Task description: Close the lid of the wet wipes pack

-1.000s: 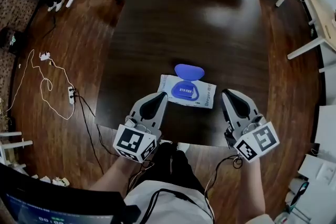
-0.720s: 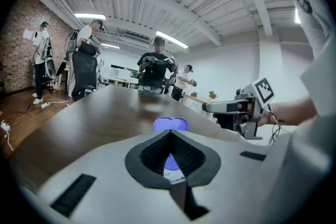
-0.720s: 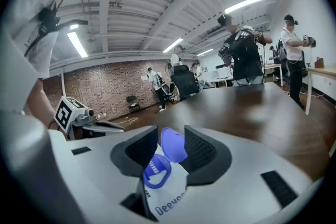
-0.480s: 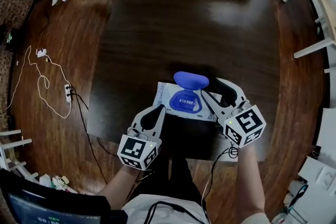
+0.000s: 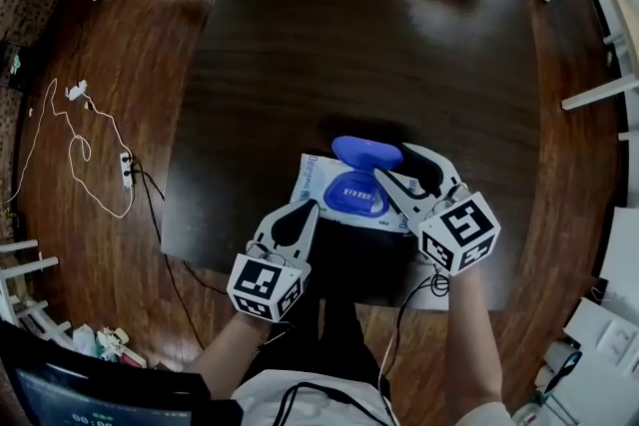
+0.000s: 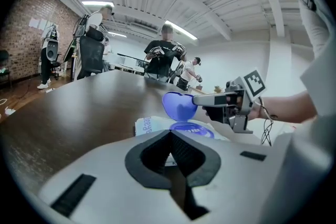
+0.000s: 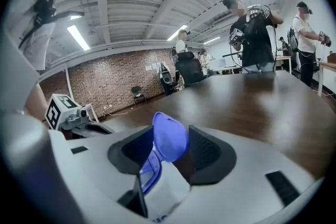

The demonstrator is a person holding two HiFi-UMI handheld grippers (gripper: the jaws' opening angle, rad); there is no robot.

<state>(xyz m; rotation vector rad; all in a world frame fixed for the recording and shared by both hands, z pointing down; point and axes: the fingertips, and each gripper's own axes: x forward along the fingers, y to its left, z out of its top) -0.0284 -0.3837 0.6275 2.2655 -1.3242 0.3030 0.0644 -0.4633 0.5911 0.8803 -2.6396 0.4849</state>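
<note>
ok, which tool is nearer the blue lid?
Right. The right tool, jaws just opened, straddles the raised blue lid; the left tool, shut, sits back at the near edge of the wipes pack.

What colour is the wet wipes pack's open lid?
Blue plastic lid, clearest in the right gripper view.

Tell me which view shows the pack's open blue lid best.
The right gripper view: the blue lid stands upright, close and centred in the picture. The head view shows it small, from above, at the far edge of the pack. The left gripper view shows its rounded face from farther off.
</note>
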